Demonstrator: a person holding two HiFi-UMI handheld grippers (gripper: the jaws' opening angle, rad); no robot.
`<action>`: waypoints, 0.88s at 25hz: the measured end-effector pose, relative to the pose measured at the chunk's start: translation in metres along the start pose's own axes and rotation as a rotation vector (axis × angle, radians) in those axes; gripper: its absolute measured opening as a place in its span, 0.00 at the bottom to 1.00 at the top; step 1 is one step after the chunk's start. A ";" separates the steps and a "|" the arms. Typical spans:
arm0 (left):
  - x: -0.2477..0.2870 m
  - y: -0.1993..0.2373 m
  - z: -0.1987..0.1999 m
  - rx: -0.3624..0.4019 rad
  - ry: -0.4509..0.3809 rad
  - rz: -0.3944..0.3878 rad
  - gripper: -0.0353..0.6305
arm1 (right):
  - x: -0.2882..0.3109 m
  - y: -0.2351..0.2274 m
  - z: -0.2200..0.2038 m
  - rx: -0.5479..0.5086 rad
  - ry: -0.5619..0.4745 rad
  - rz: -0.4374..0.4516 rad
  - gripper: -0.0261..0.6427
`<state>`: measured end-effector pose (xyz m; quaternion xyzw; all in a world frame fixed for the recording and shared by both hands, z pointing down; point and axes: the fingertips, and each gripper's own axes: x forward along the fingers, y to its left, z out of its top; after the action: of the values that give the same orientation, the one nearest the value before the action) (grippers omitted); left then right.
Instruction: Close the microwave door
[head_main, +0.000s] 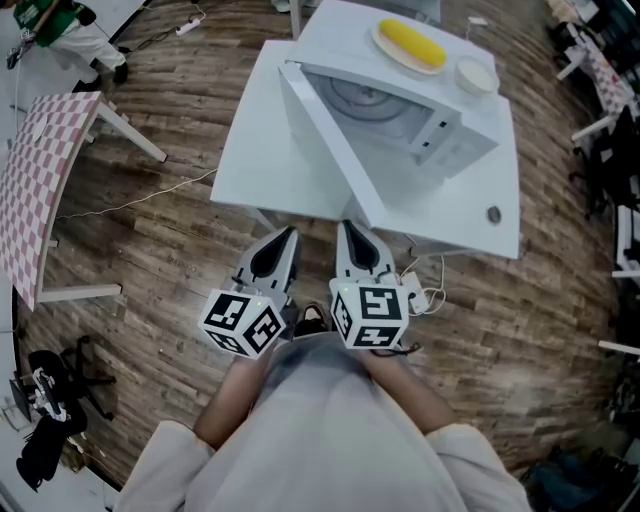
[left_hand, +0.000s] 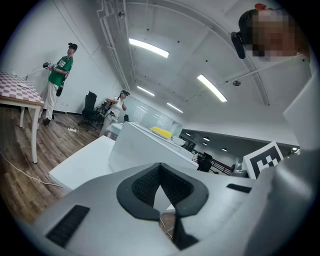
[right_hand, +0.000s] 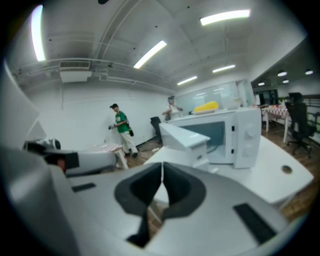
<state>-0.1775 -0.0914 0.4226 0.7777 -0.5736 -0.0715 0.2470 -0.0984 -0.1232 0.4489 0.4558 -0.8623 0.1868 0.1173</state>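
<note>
Plainly, the microwave door (head_main: 330, 140) stands wide open, swung out toward the person from the microwave (head_main: 410, 110) on the white tabletop (head_main: 250, 150). It looks stiff, light and hinged, so a push on its outer face near the free edge should swing it. The left tool (head_main: 288, 236) and right tool (head_main: 347, 230) hang just short of the tabletop, each with its jaws pressed together on nothing.

white microwave (head_main: 405, 112) on a white table (head_main: 250, 150), its door (head_main: 327, 140) wide open toward the table's near edge
</note>
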 end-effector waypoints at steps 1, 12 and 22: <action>0.001 0.000 0.000 -0.002 0.002 -0.002 0.08 | 0.000 -0.002 0.000 0.000 0.001 -0.004 0.07; 0.031 -0.009 -0.005 -0.009 0.027 -0.034 0.08 | 0.006 -0.032 0.005 0.013 0.005 -0.040 0.07; 0.069 -0.024 -0.007 -0.004 0.039 -0.082 0.08 | 0.012 -0.063 0.014 0.023 0.003 -0.065 0.07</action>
<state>-0.1313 -0.1477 0.4288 0.8014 -0.5361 -0.0673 0.2564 -0.0535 -0.1708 0.4546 0.4846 -0.8448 0.1932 0.1193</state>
